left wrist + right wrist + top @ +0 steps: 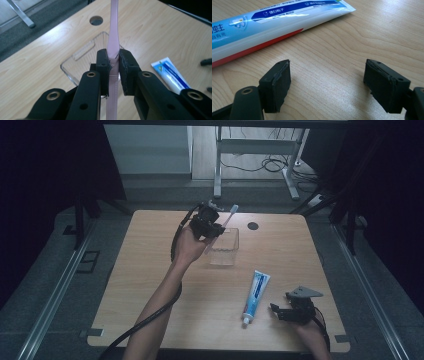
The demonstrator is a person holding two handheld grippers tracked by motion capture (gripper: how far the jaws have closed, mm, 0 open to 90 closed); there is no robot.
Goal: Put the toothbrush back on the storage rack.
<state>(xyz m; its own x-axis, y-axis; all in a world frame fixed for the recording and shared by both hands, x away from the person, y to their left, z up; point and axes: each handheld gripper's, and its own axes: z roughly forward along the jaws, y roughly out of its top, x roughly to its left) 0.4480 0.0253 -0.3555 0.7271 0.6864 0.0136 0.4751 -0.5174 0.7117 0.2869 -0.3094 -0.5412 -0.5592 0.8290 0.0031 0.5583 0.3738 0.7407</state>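
Toothbrush (113, 42) is clamped between the left tongs (113, 72) above the clear tray (75, 62), while the right tongs (327, 82) rest apart beside the toothpaste (274, 22).

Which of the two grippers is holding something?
The left gripper: its jaws are shut on the pink toothbrush above the clear box. The right gripper is open and empty beside the toothpaste.

1. My left gripper (113, 72) hides the middle of the toothbrush (113, 37); its head runs off at 12 o'clock.
2. The tube (274, 18) is cut off at 9 o'clock in my right gripper view.
3. The tray's (82, 51) near wall sits behind my jaws.
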